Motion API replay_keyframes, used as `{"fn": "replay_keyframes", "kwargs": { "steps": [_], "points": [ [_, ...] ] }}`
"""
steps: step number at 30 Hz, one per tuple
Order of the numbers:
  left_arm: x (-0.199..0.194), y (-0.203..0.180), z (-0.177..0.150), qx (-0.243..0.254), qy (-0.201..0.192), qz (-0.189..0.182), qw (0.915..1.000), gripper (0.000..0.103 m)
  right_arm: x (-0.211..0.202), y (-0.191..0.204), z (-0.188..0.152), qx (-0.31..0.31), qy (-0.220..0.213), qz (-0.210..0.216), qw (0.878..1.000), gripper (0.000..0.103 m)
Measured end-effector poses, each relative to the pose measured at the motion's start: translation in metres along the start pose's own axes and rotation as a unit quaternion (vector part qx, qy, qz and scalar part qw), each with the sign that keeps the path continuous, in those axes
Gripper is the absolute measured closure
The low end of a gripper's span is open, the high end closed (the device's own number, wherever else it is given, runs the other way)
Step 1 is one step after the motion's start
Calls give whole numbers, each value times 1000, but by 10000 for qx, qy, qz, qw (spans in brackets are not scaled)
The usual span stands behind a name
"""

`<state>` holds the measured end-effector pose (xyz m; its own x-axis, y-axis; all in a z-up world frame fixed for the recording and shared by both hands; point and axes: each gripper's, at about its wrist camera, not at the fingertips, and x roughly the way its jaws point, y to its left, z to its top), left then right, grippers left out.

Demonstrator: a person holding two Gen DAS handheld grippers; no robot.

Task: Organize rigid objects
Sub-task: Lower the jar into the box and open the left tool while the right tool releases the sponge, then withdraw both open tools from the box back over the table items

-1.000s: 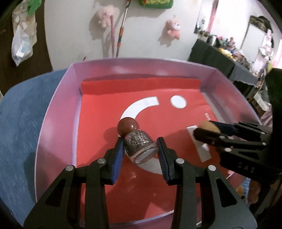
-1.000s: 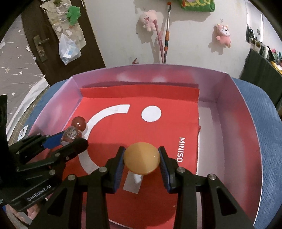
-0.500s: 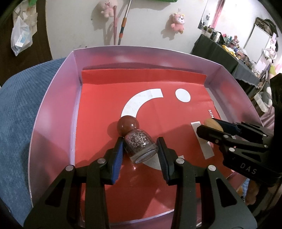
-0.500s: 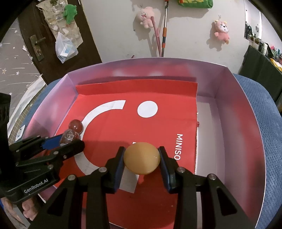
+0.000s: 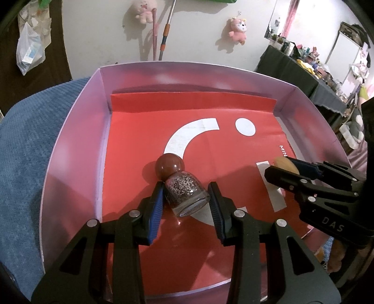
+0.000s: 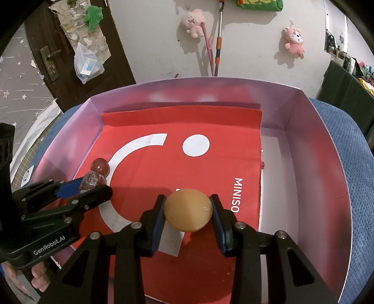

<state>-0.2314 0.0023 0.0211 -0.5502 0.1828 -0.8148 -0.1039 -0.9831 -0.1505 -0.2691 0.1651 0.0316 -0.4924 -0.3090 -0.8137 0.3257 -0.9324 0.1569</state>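
Note:
A small glass bottle (image 5: 187, 194) of glitter with a round red-brown cap (image 5: 170, 166) lies tilted, cap pointing away, between the blue pads of my left gripper (image 5: 185, 187), which is shut on it. It hangs low over the red liner (image 5: 140, 131) of a shallow lilac box (image 5: 77, 140). My right gripper (image 6: 187, 198) is shut on a tan round disc (image 6: 188, 210) above the liner's near middle. In the right wrist view the left gripper (image 6: 93, 187) and bottle (image 6: 92, 181) sit at the left. The right gripper (image 5: 278, 166) shows at the right of the left wrist view.
The box rests on a blue textured cloth (image 5: 28, 145). The liner bears a white arc, a dot and MINISO lettering (image 6: 237, 195). Behind are a white wall with pink plush toys (image 6: 194, 22) and mop handles, a dark door with a plastic bag (image 6: 87, 64), and a cluttered dark table (image 5: 303, 77).

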Motion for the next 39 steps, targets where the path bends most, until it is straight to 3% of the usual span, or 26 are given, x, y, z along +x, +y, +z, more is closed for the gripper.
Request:
{"fn": "replay_keyframes", "kwargs": {
  "steps": [2,4,8,18,22,26,31,39],
  "points": [
    [-1,-1,-1,16,-16,23,10000,67,-1,0,0,2,-18,-3,10000,60],
    [-2,-2,-1,37,-57,44,10000,66,-3,0,0,11,-59,-23,10000,47],
    [-8,-2,-1,57,-199,133,9997,47,-9,-1,0,27,-124,-15,9999,45],
    [-21,-8,0,140,-349,347,9987,47,-31,-3,-1,47,-342,17,9994,38],
    [-33,-11,0,207,-490,318,9981,40,-45,-2,-3,65,-464,153,9988,27],
    [-45,-13,-2,260,-635,451,9966,36,-61,1,-6,44,-621,238,9978,25],
    [-62,-14,-5,253,-831,471,9951,32,-81,3,-12,22,-865,285,9958,7],
    [-84,-17,-15,271,-1059,507,9927,24,-106,7,-24,-30,-1180,352,9924,0]
  ]
}}
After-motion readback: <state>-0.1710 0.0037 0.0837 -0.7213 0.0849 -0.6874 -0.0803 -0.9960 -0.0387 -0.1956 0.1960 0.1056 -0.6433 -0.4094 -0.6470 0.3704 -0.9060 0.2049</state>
